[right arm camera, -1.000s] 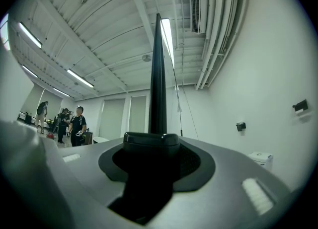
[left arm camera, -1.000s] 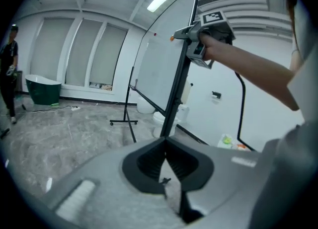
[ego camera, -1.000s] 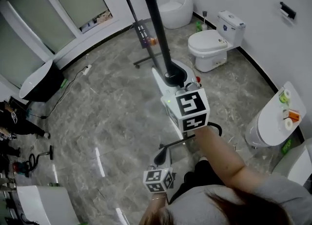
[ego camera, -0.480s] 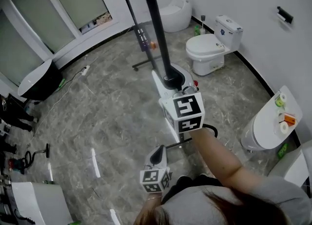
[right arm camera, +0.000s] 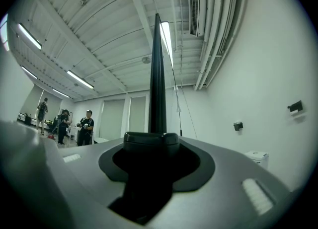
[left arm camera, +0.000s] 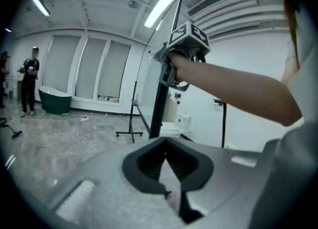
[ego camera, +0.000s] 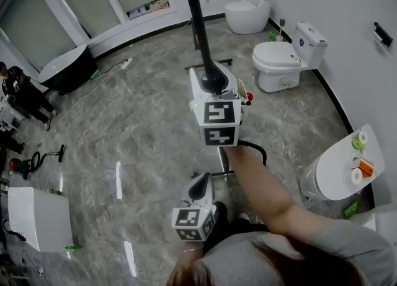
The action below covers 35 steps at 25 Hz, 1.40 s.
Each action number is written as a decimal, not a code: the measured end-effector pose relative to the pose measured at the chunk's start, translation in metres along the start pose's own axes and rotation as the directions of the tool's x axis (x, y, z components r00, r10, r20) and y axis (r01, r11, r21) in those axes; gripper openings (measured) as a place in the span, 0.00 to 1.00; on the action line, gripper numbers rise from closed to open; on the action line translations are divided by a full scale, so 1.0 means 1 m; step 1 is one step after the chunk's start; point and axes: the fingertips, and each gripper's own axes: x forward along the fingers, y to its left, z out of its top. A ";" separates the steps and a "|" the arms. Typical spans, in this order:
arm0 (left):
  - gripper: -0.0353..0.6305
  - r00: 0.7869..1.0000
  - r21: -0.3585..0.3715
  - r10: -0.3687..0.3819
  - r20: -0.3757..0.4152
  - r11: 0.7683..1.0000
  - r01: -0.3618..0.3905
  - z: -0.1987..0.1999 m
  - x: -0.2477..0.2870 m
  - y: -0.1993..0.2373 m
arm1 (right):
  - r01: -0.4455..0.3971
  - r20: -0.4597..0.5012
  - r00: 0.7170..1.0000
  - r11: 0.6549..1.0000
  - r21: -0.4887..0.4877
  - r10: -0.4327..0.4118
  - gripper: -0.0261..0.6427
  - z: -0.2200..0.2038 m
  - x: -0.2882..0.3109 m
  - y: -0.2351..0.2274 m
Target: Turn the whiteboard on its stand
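Note:
The whiteboard shows edge-on as a tall black frame edge (ego camera: pixel 196 24), (right arm camera: pixel 157 74), (left arm camera: pixel 160 99). My right gripper (ego camera: pixel 213 84) is shut on that edge at about chest height, the black bar rising straight out of its jaws (right arm camera: pixel 151 141). In the left gripper view the right gripper (left arm camera: pixel 171 71) and the outstretched arm show ahead and above. My left gripper (ego camera: pixel 201 187) hangs lower and nearer my body, apart from the board; its pads (left arm camera: pixel 168 161) meet with nothing between them. A bar of the stand's base (ego camera: pixel 214 173) lies on the floor beside it.
Two toilets (ego camera: pixel 284 61), (ego camera: pixel 247 13) stand along the right wall. A white pedestal top with paper rolls (ego camera: pixel 338 167) is at the right. A dark bathtub (ego camera: pixel 68 71) and people (ego camera: pixel 25 92) are far left. A thin wheeled stand (left arm camera: pixel 131 118) stands beyond the board.
The right gripper has carried the board's edge a little leftward in the head view. The left gripper has risen and come closer under the right arm. The room has shifted as the head turned.

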 end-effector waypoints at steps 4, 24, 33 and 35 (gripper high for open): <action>0.06 1.000 -0.032 0.010 -0.001 0.999 -0.010 -0.006 -0.016 -0.008 | -0.006 0.003 1.000 1.000 0.007 0.006 0.31 0.007 -0.015 0.006; 0.06 0.990 0.000 -0.132 -0.047 0.991 0.132 -0.038 -0.102 -0.018 | 0.010 0.024 1.000 1.000 0.002 -0.010 0.29 0.031 -0.116 0.028; 0.06 0.948 0.025 -0.295 -0.119 0.954 0.300 -0.077 -0.131 -0.058 | 0.024 0.032 0.999 1.000 0.000 -0.024 0.29 0.031 -0.154 0.031; 0.06 0.942 0.033 -0.311 -0.125 0.948 0.317 -0.079 -0.135 -0.069 | 0.030 0.035 0.999 1.000 0.002 -0.030 0.29 0.033 -0.164 0.029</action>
